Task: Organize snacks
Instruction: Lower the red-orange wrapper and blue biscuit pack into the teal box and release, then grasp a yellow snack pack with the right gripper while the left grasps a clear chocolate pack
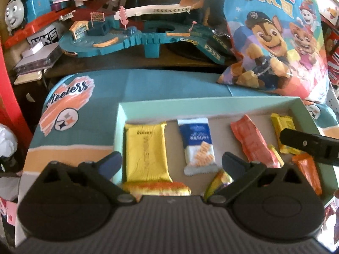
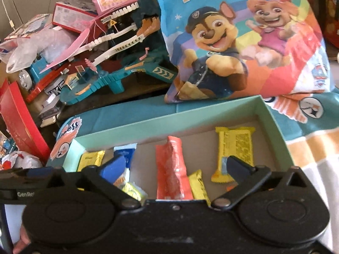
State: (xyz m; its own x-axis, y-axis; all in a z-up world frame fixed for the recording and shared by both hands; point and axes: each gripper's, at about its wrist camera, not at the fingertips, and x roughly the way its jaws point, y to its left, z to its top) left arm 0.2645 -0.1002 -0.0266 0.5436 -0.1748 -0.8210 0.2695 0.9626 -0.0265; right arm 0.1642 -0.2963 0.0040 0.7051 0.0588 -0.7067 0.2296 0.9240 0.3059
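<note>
A shallow, pale-green cardboard box (image 1: 203, 103) with a plain brown floor lies on a teal printed cloth (image 1: 148, 84) and holds crinkled foil snack packets: a large yellow packet (image 1: 146, 152), a blue-and-white packet (image 1: 198, 146), a long orange-red packet (image 2: 171, 169) and a yellow bar (image 2: 235, 148). The left hand-held gripper (image 1: 171, 163) and right hand-held gripper (image 2: 173, 165) hover over the box, jaws spread, grasping nothing. Behind stand a glossy cartoon snack bag (image 2: 243, 42) and a plastic toy track (image 1: 135, 36).
</note>
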